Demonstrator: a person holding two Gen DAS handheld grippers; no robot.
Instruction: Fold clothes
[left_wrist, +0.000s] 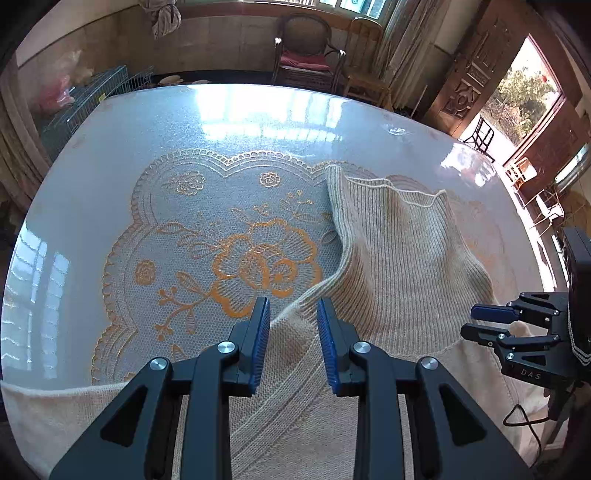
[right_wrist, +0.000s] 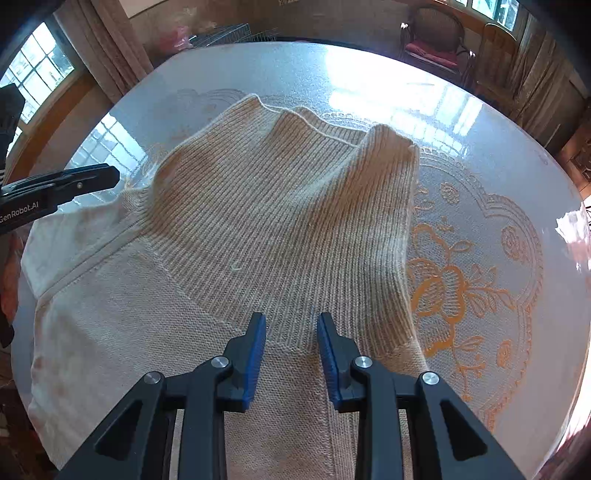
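A cream knit sweater (left_wrist: 399, 251) (right_wrist: 258, 206) lies spread on the round table, its ribbed part bunched into soft ridges at the far end. My left gripper (left_wrist: 293, 314) is open, and the sweater's ribbed left edge runs between its blue pads; the cloth is not pinched. My right gripper (right_wrist: 291, 326) is open over the smooth knit near the ribbed section, with nothing held. The right gripper (left_wrist: 480, 322) also shows at the right of the left wrist view. The left gripper (right_wrist: 112, 177) pokes in at the left edge of the right wrist view.
The table (left_wrist: 221, 122) (right_wrist: 480, 122) has a glossy cover over lace with an orange flower pattern (left_wrist: 258, 258). Wooden chairs (left_wrist: 306, 55) (right_wrist: 436, 40) stand beyond the far edge. A wire cage (left_wrist: 99, 92) is at the back left, and an open doorway (left_wrist: 524, 85) at the right.
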